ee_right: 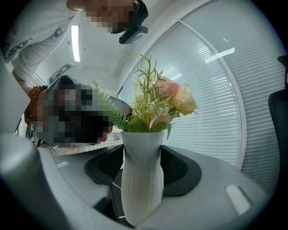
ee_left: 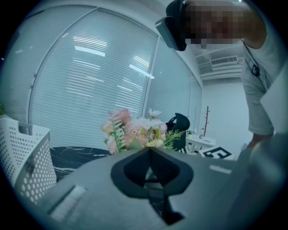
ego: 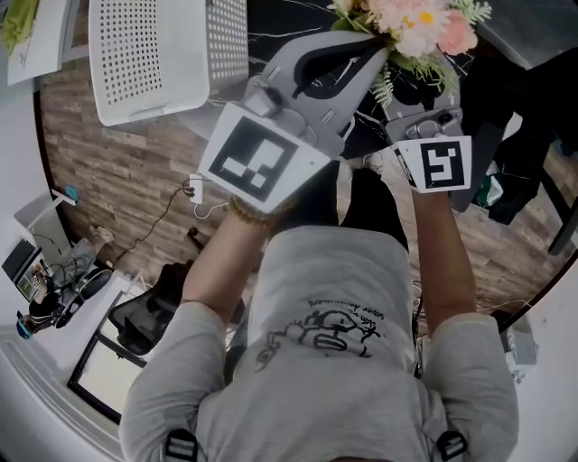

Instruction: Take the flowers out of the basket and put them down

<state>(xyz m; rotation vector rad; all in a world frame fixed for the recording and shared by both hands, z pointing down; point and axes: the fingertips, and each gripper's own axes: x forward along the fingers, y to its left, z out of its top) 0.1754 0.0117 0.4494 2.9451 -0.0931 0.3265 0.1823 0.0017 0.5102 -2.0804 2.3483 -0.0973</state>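
Note:
A bunch of pink and cream flowers (ee_right: pixel 162 103) stands in a white ribbed vase (ee_right: pixel 141 179), upright between the pads of my right gripper (ee_right: pixel 141 157), which is shut on the vase. In the head view the flowers (ego: pixel 424 27) sit above the right gripper (ego: pixel 417 101) over the dark marble table (ego: pixel 298 23). My left gripper (ego: pixel 375 50) points at the bouquet from the left, its jaws together with nothing between them. Just beyond the left gripper (ee_left: pixel 150 150) the flowers (ee_left: pixel 135 132) rise. The white perforated basket (ego: pixel 163 54) stands to the left, apart from both grippers.
The basket's wall (ee_left: pixel 22 157) shows at the left edge of the left gripper view. A black office chair (ee_left: pixel 178 128) stands behind the flowers, before blinds-covered windows. Below me lie a wood floor with a white cable (ego: pixel 194 194) and another dark chair (ego: pixel 144 316).

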